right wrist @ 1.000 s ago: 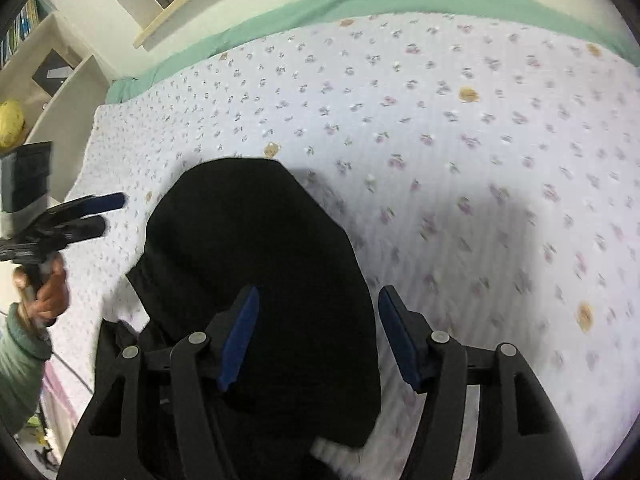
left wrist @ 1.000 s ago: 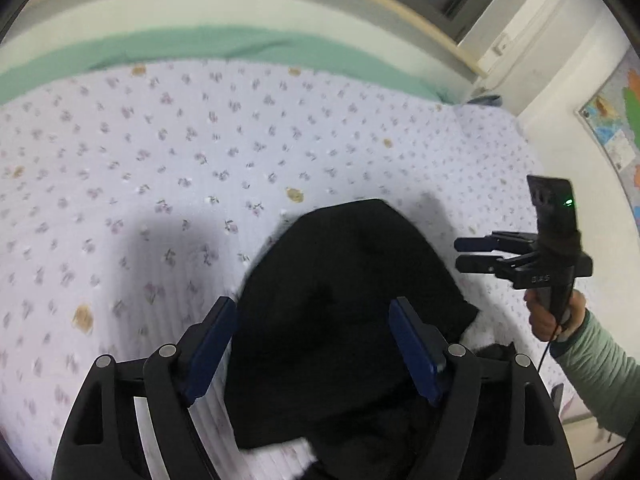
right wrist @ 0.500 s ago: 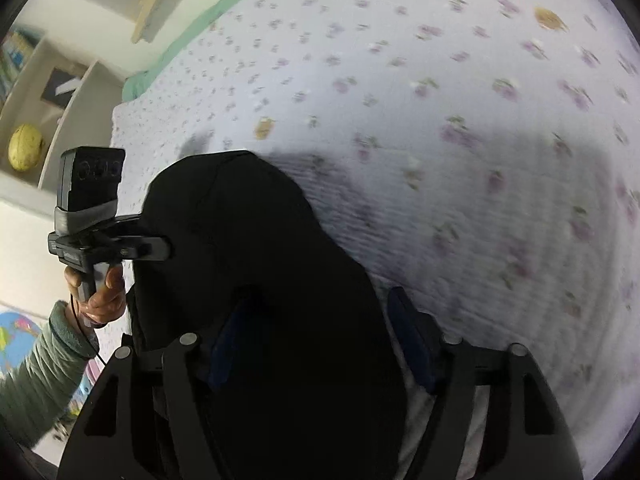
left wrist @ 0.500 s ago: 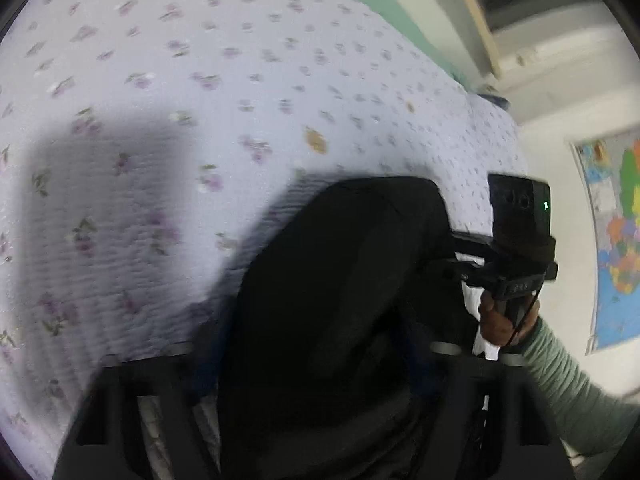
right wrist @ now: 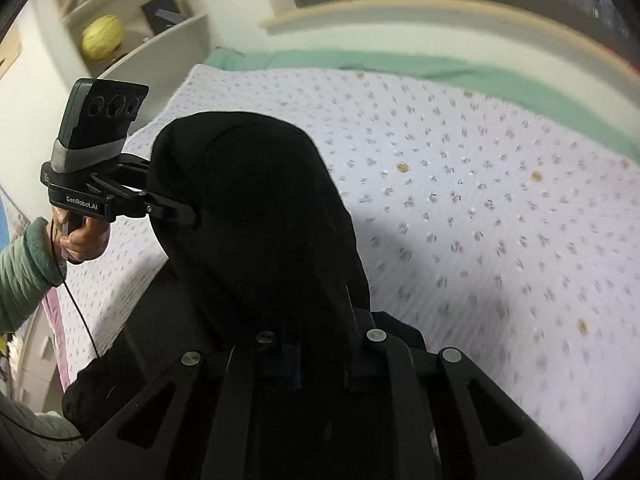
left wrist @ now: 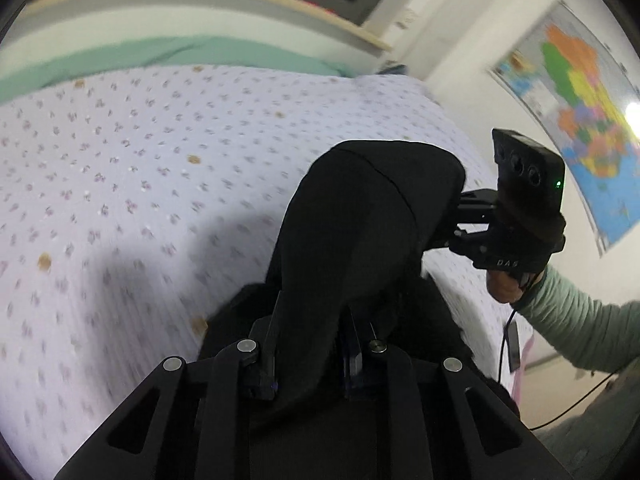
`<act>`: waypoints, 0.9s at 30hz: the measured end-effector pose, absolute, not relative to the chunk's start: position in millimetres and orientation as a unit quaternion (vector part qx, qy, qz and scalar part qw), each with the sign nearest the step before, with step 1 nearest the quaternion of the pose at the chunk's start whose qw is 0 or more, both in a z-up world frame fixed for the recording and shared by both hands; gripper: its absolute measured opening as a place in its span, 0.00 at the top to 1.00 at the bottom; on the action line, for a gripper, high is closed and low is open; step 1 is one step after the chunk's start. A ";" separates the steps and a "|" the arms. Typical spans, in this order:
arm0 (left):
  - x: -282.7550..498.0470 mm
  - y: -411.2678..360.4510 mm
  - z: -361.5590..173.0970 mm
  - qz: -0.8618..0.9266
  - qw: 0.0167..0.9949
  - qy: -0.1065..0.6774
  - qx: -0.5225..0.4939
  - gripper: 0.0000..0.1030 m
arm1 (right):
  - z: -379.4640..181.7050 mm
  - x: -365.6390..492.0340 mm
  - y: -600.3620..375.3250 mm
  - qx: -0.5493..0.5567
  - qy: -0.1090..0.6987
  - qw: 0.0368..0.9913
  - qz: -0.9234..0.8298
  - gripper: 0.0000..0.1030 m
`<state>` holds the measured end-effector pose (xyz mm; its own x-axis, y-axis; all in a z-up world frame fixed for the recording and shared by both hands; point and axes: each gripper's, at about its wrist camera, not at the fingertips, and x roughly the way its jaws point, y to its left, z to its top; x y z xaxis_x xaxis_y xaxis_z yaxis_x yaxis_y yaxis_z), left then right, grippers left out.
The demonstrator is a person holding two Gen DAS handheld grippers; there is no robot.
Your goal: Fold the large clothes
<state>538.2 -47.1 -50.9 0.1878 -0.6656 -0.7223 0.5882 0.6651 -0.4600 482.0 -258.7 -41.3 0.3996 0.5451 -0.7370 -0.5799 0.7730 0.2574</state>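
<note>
A black garment (left wrist: 360,220) hangs bunched above the flowered bedsheet (left wrist: 140,180). My left gripper (left wrist: 308,348) has its jaws closing on a fold of it, and the blue pads press the cloth from both sides. In the right wrist view the same black garment (right wrist: 248,200) fills the middle, and the jaws of my right gripper (right wrist: 320,344) are closing tight on its near edge. Each gripper shows in the other's view, pinching the lifted cloth from the side: the right gripper (left wrist: 460,216) and the left gripper (right wrist: 172,208). The fingertips are buried in fabric.
The bedsheet (right wrist: 480,200) stretches far ahead to a green sheet edge (left wrist: 200,52) and a pale headboard. A wall map (left wrist: 580,100) hangs at the right. A shelf with a yellow ball (right wrist: 102,38) stands at the left. Green sleeves (left wrist: 580,328) and cables trail behind the grippers.
Both grippers, open above the flat garment a second ago, dipped onto it, closed on the cloth and rose, pulling it up off the bed.
</note>
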 end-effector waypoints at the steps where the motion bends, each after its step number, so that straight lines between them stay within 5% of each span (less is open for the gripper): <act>1: 525.2 -44.5 -47.1 -0.407 0.772 0.487 -0.035 0.80 | -36.6 461.5 -257.9 -0.024 0.430 0.839 0.334 0.84; 8: 399.4 -50.9 -45.3 -0.373 0.784 0.495 0.016 0.80 | -50.0 332.3 -241.2 -0.071 0.444 0.843 0.297 0.84; 15: 311.8 -70.1 -105.5 -0.307 0.786 0.531 0.078 0.77 | -103.5 269.1 -220.5 -0.118 0.473 0.837 0.247 0.81; 21: 271.1 -55.6 -133.4 -0.274 0.779 0.560 0.071 0.58 | -113.0 239.8 -231.4 -0.085 0.506 0.825 0.236 0.70; 25: 256.5 -31.8 -119.8 -0.283 0.769 0.572 0.028 0.54 | -97.2 226.2 -258.0 -0.042 0.522 0.821 0.227 0.64; 27: 252.8 -21.3 -104.4 -0.284 0.777 0.562 0.011 0.54 | -68.3 232.8 -266.3 0.001 0.504 0.831 0.235 0.51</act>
